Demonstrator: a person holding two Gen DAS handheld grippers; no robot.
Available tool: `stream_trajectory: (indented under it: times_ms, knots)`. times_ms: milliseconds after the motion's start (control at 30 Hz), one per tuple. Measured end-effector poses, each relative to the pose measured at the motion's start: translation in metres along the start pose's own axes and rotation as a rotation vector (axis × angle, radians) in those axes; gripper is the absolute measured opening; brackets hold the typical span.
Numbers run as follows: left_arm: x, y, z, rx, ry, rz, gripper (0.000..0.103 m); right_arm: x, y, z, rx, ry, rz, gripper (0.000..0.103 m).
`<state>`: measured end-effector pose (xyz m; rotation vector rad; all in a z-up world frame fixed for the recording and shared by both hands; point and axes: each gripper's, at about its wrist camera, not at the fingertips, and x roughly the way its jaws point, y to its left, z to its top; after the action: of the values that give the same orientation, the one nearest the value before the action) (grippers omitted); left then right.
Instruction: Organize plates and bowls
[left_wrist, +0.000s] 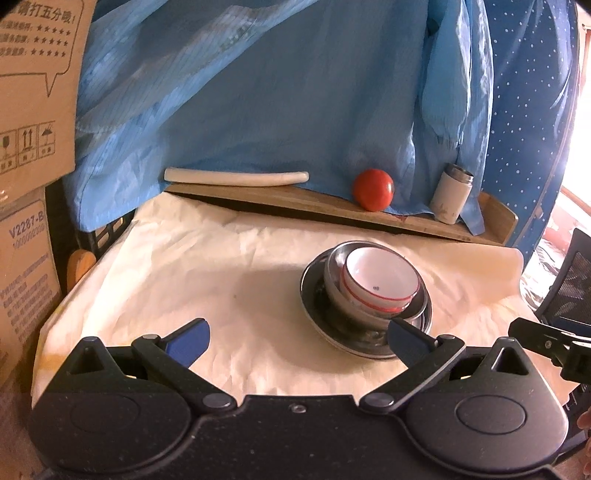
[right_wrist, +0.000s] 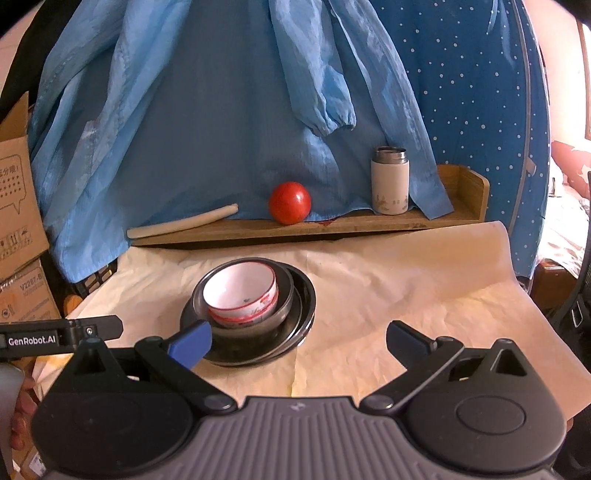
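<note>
Both jaws stood wide, empty. Stack (right_wrist: 251, 310), white bowl (right_wrist: 242, 291) in steel bowl on plate, sat mid-counter (right_wrist: 406, 280): right of the left gripper (left_wrist: 297, 338), left of the right gripper (right_wrist: 299, 341), about equally near.

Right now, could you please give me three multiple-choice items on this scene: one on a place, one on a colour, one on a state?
1. Where is the white bowl?
A. on the shelf
B. nested in the metal bowl
C. beside the flask

2. What colour is the ball?
A. red
B. green
C. yellow

3. How are both grippers' jaws?
A. shut on a plate
B. shut on nothing
C. open

B: metal rim surrounds it. A: plainly red on the shelf. C: the left gripper and right gripper show wide gaps, nothing held.
</note>
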<state>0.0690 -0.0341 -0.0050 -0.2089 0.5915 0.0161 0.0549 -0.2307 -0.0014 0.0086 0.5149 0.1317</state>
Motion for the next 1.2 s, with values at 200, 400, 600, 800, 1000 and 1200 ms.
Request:
stream_trajectory:
  times_ms: [200,400,600,800,1000,1200]
  knots:
    - [-0.003,-0.002,-0.015,-0.002,0.003,0.003,0.102,-0.004,-0.004,-0.009,-0.006,0.019,0.003,0.103]
    - [-0.008,-0.005,-0.027,0.004,0.012,0.010,0.102,-0.009,-0.005,-0.020,-0.026,0.023,0.011,0.103]
    - [-0.012,-0.007,-0.033,0.004,0.009,0.014,0.102,-0.013,-0.005,-0.024,-0.027,0.033,0.009,0.103]
    - [-0.015,-0.009,-0.035,0.008,0.007,0.019,0.102,-0.015,-0.006,-0.025,-0.031,0.037,0.011,0.103]
    - [-0.017,-0.011,-0.038,0.011,0.012,0.019,0.102,-0.018,-0.007,-0.027,-0.030,0.040,0.013,0.103]
    - [-0.017,-0.012,-0.040,0.011,0.014,0.021,0.102,-0.019,-0.008,-0.029,-0.031,0.044,0.020,0.103]
